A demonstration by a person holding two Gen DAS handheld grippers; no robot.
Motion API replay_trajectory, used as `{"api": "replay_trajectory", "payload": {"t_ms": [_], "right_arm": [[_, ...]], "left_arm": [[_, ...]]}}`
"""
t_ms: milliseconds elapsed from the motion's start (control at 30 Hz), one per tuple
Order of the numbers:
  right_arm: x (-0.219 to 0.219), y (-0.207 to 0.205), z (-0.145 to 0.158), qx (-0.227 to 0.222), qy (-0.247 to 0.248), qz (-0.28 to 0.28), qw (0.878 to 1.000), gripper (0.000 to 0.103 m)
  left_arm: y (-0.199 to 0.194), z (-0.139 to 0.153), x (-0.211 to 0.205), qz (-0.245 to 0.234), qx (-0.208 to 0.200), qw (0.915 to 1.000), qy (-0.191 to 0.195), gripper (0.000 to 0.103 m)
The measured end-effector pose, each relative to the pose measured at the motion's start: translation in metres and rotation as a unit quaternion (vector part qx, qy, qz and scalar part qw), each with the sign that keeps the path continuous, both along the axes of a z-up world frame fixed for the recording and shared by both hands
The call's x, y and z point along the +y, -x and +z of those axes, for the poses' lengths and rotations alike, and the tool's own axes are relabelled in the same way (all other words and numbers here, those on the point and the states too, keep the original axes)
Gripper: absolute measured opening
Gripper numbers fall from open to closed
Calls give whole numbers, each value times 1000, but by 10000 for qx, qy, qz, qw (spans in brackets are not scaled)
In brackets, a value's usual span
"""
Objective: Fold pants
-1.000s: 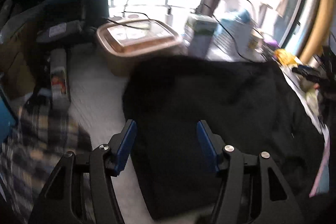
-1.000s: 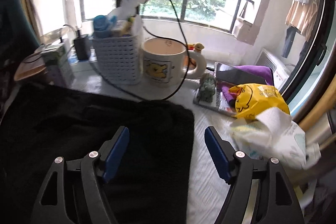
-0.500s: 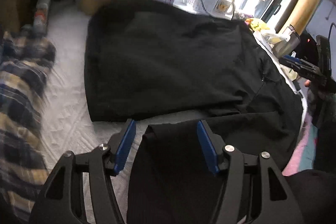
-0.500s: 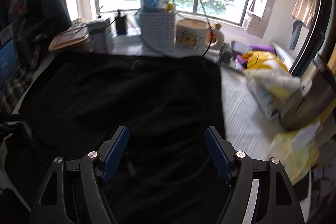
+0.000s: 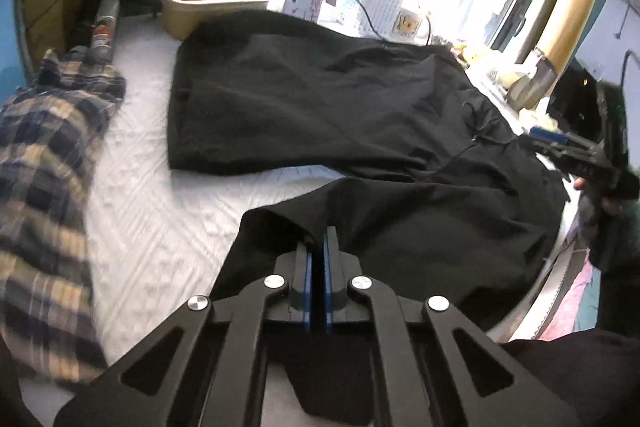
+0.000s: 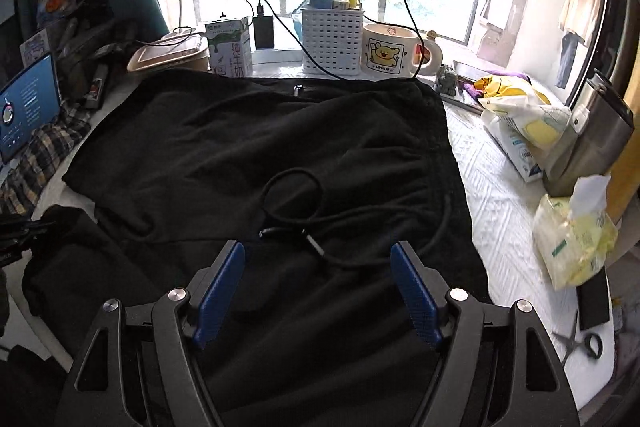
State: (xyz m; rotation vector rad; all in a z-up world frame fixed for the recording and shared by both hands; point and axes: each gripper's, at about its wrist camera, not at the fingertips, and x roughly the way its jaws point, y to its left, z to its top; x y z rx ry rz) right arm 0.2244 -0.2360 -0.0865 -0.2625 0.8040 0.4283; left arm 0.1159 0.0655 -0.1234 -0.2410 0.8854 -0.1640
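Change since half a second ago: the left gripper point(image 5: 316, 239), then open above the near trouser leg, now stands with its blue pads pressed together on a pinch of that leg's cloth; the right gripper point(image 6: 318, 283) has drawn back from the window side, its jaws wide as before and holding nothing.

Item: black pants point(image 5: 360, 107), spread on the white quilted bed cover point(image 5: 132, 227); waistband and black drawstring point(image 6: 304, 227) toward the right side, both leg ends toward the left; long axis running left to right across the bed; far leg lying flat by the window clutter, near leg rumpled, its hem end raised in a fold at the left fingers.

Relation on which the next move likely turns: the pinched leg lies straight ahead of the left fingers, with the flat far leg beyond it, across a strip of bare cover; the left hand is the nearer to the leg ends, the right hand the nearer to the waistband, which lies directly under and ahead of its open fingers.

Judgement: a carry of the near leg over onto the far one seems to be in hand; right gripper free to pin or take the waist.

Adjacent: plaid shirt point(image 5: 48, 163) at left, apart from the pants; white basket point(image 6: 332, 39) and mug point(image 6: 390, 51) at the window.
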Motion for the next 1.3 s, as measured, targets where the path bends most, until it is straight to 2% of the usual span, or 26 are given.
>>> {"api": "replay_trajectory", "payload": {"t_ms": [167,400,567,600,633,667,733,833,933,1033,1100,1167,1300], "right_arm": [[-6,14,-7,45,-29,-40,10000,77],[-23,31,-16,74,-82,-230,9997,77],[-39,42,-19,84,-111,-429,9990,77],[-43,43,-19,72,-120,-477,9988,77],[-46,44,-18,62,-134,-521,9985,77],[-49,44,-17,52,-147,-557,9983,77],[-54,44,-15,22,-165,-611,9980,77],[-56,41,-15,7,-169,-636,9978,77],[-52,39,-16,28,-152,-599,9981,77],[-48,38,-18,52,-124,-525,9985,77],[-46,37,-19,39,-83,-506,9987,77],[-47,36,-18,25,-79,-504,9987,77],[-52,34,-19,1,-95,-563,9984,77]], "left_arm": [[29,8,-6,-134,12,9999,70,3],[61,-10,-7,-312,452,9985,14,3],[72,-1,5,-349,396,9986,44,5],[73,3,8,-316,313,9990,-8,7],[72,9,13,-253,226,9994,-60,16],[71,16,19,-161,102,9998,-75,31],[64,27,32,23,-115,9999,18,50],[43,31,47,342,-185,9992,122,52],[19,21,49,496,25,9987,88,52],[2,1,42,453,494,9975,223,52],[3,-8,31,332,703,9968,191,52],[11,-10,21,254,735,9969,135,52],[27,-11,9,427,581,9974,-52,55]]}}
